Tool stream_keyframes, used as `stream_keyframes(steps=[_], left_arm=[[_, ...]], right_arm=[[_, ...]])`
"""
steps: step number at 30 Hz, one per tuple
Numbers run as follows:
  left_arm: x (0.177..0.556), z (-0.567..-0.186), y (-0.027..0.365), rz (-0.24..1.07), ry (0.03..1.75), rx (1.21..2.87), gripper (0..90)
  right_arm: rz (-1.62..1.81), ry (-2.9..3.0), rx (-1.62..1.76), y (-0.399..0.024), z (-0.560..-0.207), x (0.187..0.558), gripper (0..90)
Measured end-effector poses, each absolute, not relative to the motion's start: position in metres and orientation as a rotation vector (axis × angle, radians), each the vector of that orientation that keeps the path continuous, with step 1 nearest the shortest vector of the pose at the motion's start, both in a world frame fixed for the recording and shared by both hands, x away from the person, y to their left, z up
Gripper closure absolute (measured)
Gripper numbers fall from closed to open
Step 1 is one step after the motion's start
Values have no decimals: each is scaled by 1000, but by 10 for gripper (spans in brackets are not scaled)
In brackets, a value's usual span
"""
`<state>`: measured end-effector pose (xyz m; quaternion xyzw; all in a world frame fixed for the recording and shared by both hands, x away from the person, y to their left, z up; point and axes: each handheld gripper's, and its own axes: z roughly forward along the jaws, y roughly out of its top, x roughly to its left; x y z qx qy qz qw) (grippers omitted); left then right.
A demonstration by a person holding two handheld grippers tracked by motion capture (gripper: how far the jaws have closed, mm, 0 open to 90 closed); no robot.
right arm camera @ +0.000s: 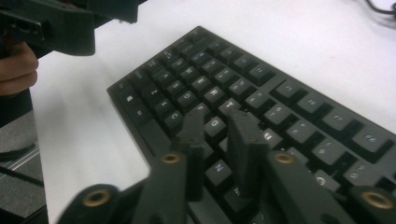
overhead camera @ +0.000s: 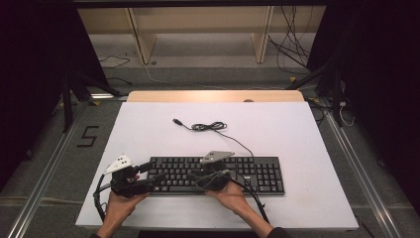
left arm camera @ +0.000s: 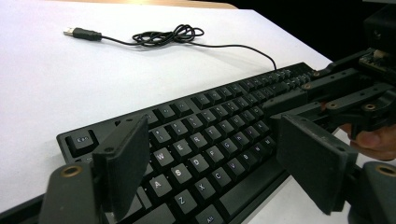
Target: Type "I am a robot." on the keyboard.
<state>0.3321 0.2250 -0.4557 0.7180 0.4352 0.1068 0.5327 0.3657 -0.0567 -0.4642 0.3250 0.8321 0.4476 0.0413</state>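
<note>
Black plastic, long and flat, the full-size computer keyboard (overhead camera: 218, 174) lies on the near half of the white rectangular tabletop (overhead camera: 297, 134). Its long axis runs left to right across the table, parallel to the near edge; the number pad sits at the person's right end and the space-bar row faces the person. In the left gripper view the keyboard (left arm camera: 205, 140) recedes from the lower left toward the upper right, with the Esc key at its near corner. From its far edge a thin black cable (overhead camera: 233, 139) runs away over the table to a loose coil (overhead camera: 208, 127) and ends in a USB plug (overhead camera: 177, 121) lying flat, pointing to the far left.

The left gripper (overhead camera: 148, 169) hangs at the keyboard's left end, its jaws spread wide apart with nothing between them, held over the letter keys in its own view (left arm camera: 215, 163). The right gripper (overhead camera: 198, 174) is over the middle of the keyboard; in its own view (right arm camera: 219, 135) the jaws stand close together with a narrow gap, tips low over the letter keys. Whether the tips touch a key cannot be told.
</note>
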Motion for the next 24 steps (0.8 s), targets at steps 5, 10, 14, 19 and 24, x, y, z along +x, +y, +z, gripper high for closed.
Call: stream_keyframes(steps=[5,10,14,19,24], left_arm=[[332,-456,225,255,1035,1713,251],[332,-456,225,257,1034,1713,251],[332,-456,225,256,1032,1713,251],[332,-456,224,257,1030,1717,251],[332,-456,224,256,1031,1720,252]], right_arm=[[1344,2580,981,-49,-468,366,873],[1304,2601,988,-42,-474,367,900],[1281,2613,986,-37,-477,368,900],[1254,2623,987,-34,-481,369,900],[1218,2633,969,-33,-484,369,900]])
